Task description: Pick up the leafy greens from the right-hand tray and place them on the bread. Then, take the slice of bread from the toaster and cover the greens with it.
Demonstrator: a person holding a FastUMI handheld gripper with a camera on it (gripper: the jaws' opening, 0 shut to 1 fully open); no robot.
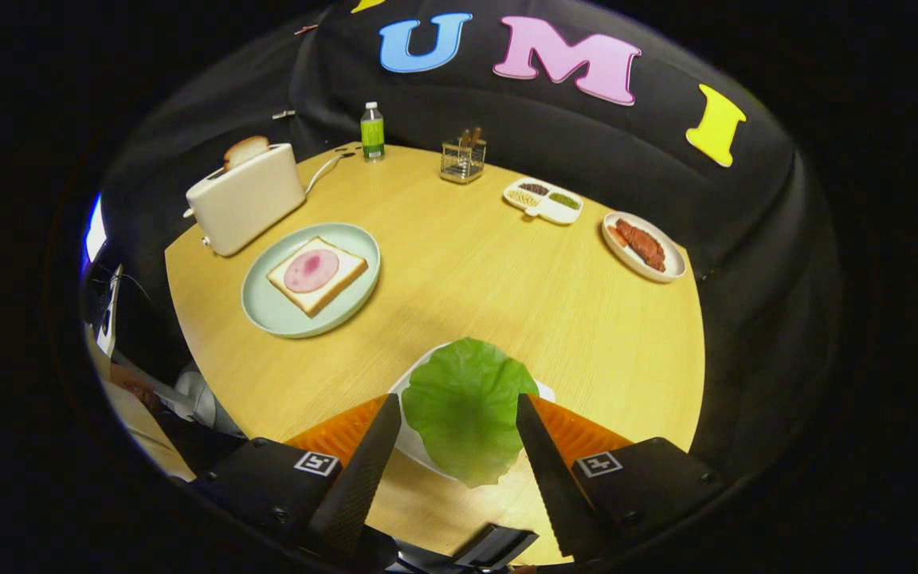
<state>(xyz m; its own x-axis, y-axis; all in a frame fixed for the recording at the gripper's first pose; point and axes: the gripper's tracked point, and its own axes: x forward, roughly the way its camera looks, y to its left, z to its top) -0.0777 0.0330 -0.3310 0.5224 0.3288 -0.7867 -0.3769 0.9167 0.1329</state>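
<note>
here the hand-held gripper flanks the leafy greens (fingers spread).

Staged booth: cloth walls, laid table (toaster).

table: we see pale wood grain, smooth, with a soft sheen.
leafy greens: a matt green leaf, lightly veined, lying between the spread fingers of the gripper, which do not touch it.
tray: white under the leaf, smooth as far as we can tell.
plate: pale blue-green, smooth and glazed-looking.
bread: dry, porous crumb with a browner crust; the pink slice on it looks slick.
toaster: cream casing, smooth, satin plastic by our reading.
bottle: clear, glossy plastic.
holder: transparent, glassy walls.
booth wall: black cloth, matt, creased.
</note>
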